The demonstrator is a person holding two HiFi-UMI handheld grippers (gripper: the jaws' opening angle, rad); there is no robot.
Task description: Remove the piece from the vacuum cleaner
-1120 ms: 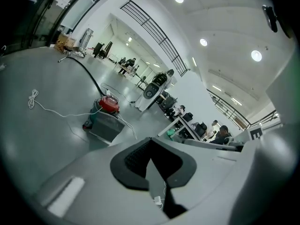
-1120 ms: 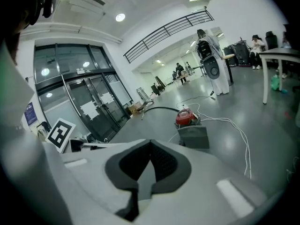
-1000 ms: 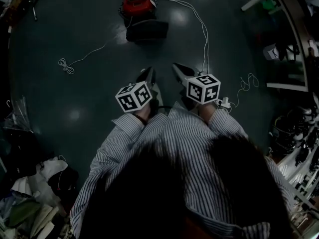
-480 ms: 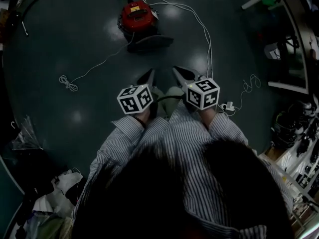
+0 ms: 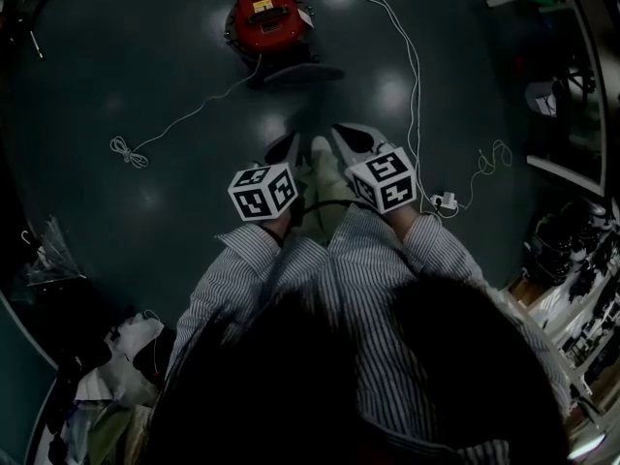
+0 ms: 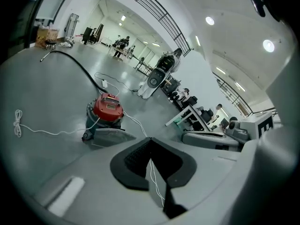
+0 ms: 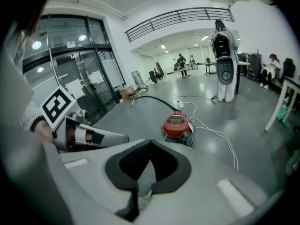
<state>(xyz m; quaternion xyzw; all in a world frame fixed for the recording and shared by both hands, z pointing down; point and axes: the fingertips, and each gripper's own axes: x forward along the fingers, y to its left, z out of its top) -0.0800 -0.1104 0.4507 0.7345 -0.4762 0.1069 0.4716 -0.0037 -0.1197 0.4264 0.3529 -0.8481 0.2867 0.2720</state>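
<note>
A red vacuum cleaner (image 5: pixel 266 17) stands on the dark floor well ahead of me, and also shows in both gripper views (image 6: pixel 108 108) (image 7: pixel 177 124). A black hose (image 6: pixel 77 67) runs off from it, and a flat dark grey piece (image 5: pixel 291 71) lies against its near side. My left gripper (image 5: pixel 286 148) and right gripper (image 5: pixel 354 141) are held side by side in front of my body, pointing at the vacuum and far short of it. Both are shut with nothing between the jaws (image 6: pixel 151 142) (image 7: pixel 150 144).
A white cord (image 5: pixel 407 66) runs from the vacuum to a plug block (image 5: pixel 446 201), and another ends in a coil (image 5: pixel 126 151). A desk (image 5: pixel 572 76) stands at the right, clutter (image 5: pixel 87 356) at the lower left. A tall white machine (image 7: pixel 225 64) and distant people are in the hall.
The head view has shifted a little and a pale shoe-like shape now shows between the grippers. Both grippers keep their place in front of the body and stay shut.
</note>
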